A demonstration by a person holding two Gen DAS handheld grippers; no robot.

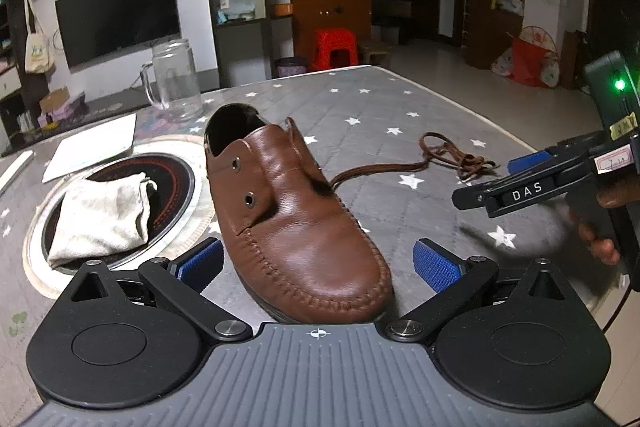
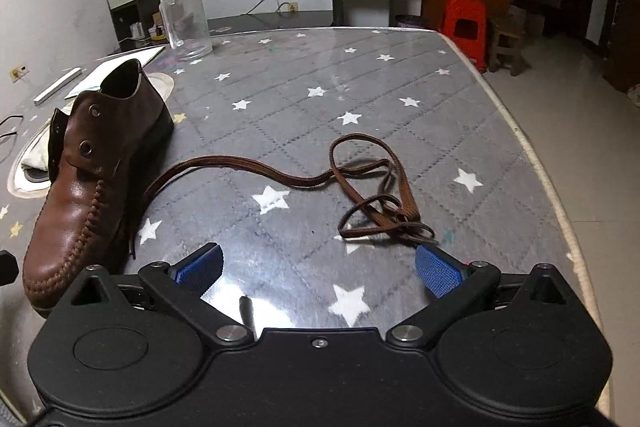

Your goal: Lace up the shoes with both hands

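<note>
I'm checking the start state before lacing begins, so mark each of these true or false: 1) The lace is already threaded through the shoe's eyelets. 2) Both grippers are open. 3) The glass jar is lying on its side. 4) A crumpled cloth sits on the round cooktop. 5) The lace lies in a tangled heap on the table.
1) False. The eyelets of the brown leather shoe show empty; the brown shoelace lies on the star-patterned table, with one end running to the shoe's side.
2) True. The left gripper and right gripper are both open and hold nothing.
3) False. The glass jar stands upright.
4) True. The grey cloth lies on the round cooktop.
5) True.
</note>
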